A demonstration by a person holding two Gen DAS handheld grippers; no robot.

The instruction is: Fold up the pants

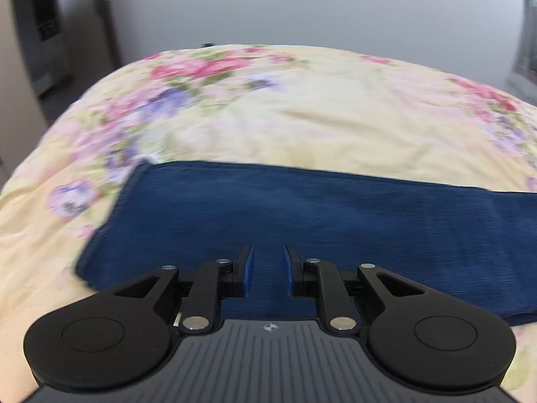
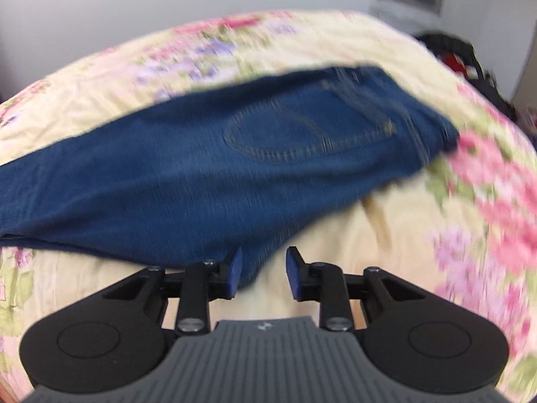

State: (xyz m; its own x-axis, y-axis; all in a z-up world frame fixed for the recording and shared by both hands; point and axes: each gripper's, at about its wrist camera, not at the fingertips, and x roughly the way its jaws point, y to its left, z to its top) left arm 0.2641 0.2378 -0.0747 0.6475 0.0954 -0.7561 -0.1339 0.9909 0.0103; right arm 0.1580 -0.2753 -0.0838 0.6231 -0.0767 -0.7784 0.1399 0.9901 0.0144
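Observation:
Dark blue jeans lie flat on a floral bedspread, folded lengthwise. The left wrist view shows the leg end with its hem (image 1: pixel 302 208). The right wrist view shows the waist end with a back pocket (image 2: pixel 235 154). My left gripper (image 1: pixel 268 270) is open and empty, just above the leg near the hem. My right gripper (image 2: pixel 263 270) is open and empty at the near edge of the seat area, its left finger over the denim and its right finger over the bedspread.
The yellow bedspread with pink and purple flowers (image 1: pixel 302 110) covers the whole bed (image 2: pixel 386 235). A plain wall stands behind. A door and dark floor (image 1: pixel 67 50) are at the far left. Dark bags (image 2: pixel 459 57) sit beyond the bed's right side.

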